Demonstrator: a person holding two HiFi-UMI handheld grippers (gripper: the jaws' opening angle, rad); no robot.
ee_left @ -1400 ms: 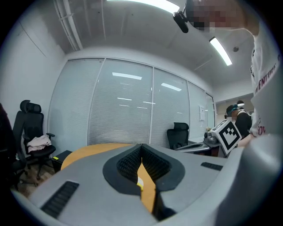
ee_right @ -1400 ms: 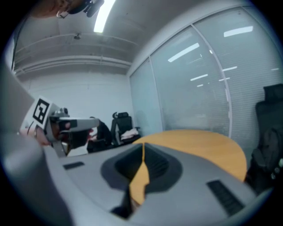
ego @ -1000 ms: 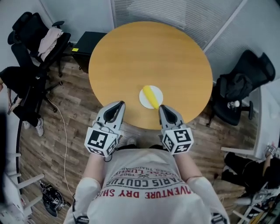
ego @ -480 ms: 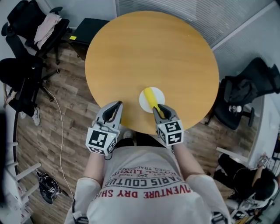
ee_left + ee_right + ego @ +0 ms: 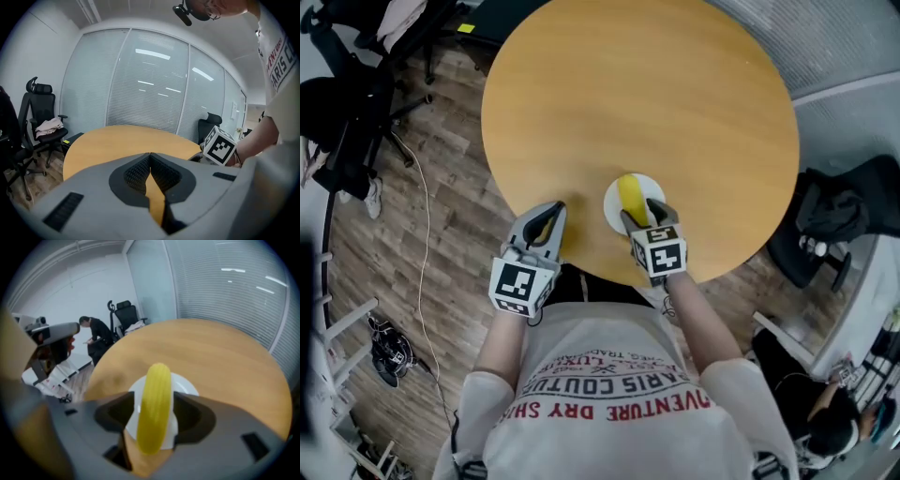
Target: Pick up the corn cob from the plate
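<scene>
A yellow corn cob (image 5: 629, 195) lies on a small white plate (image 5: 610, 203) near the front edge of the round wooden table (image 5: 628, 94). My right gripper (image 5: 642, 215) points steeply down over the plate. Its jaws are opening, and the cob (image 5: 153, 406) lies between them with bare plate (image 5: 186, 386) showing on both sides, so the pads do not press it. My left gripper (image 5: 548, 215) hovers over the table edge to the left of the plate. In the left gripper view its jaws (image 5: 150, 158) stand shut, with nothing in them.
Black office chairs stand at the upper left (image 5: 342, 112) and the right (image 5: 853, 211) of the table. A cable (image 5: 425, 281) and shoes (image 5: 391, 352) lie on the wood floor at the left. A person (image 5: 96, 331) stands by a far chair.
Both grippers came down and forward to the table's front edge. The right gripper tipped down over the plate, and its jaws, shut before, now stand wide around the cob.
</scene>
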